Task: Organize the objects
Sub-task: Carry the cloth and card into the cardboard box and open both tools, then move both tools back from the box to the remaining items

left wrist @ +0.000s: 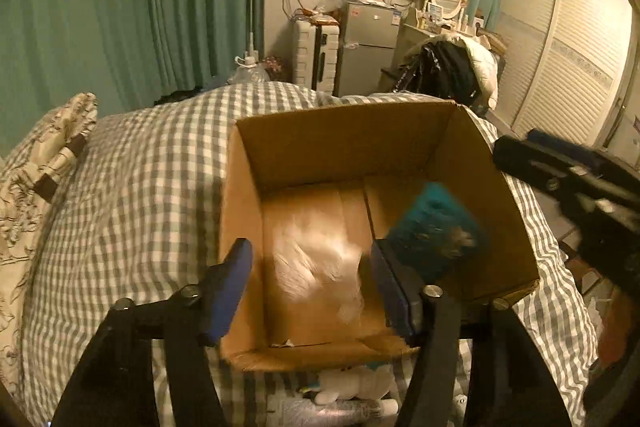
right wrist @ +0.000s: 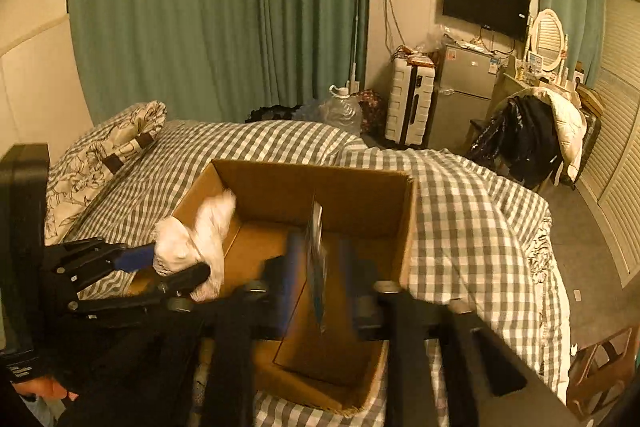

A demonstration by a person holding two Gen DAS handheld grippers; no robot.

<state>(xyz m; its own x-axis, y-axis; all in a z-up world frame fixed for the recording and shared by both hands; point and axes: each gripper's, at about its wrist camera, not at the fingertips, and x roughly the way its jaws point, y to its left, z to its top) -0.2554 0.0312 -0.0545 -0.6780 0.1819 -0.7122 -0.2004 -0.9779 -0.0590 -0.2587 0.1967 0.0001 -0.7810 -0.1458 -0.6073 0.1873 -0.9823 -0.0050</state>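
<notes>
An open cardboard box sits on the checked bed. My left gripper hovers over its near edge with jaws apart; a blurred white cloth is between and below the fingers, falling into the box. In the right wrist view the same cloth sits at the left gripper's fingers at the box's left wall. My right gripper is over the box, jaws apart, with a flat teal packet edge-on between them; it looks loose and blurred. The packet also shows in the left wrist view.
The checked duvet covers the bed, with a patterned pillow at the left. White items and a tube lie on the bed in front of the box. A fridge, suitcase, chair with clothes and wardrobe stand beyond.
</notes>
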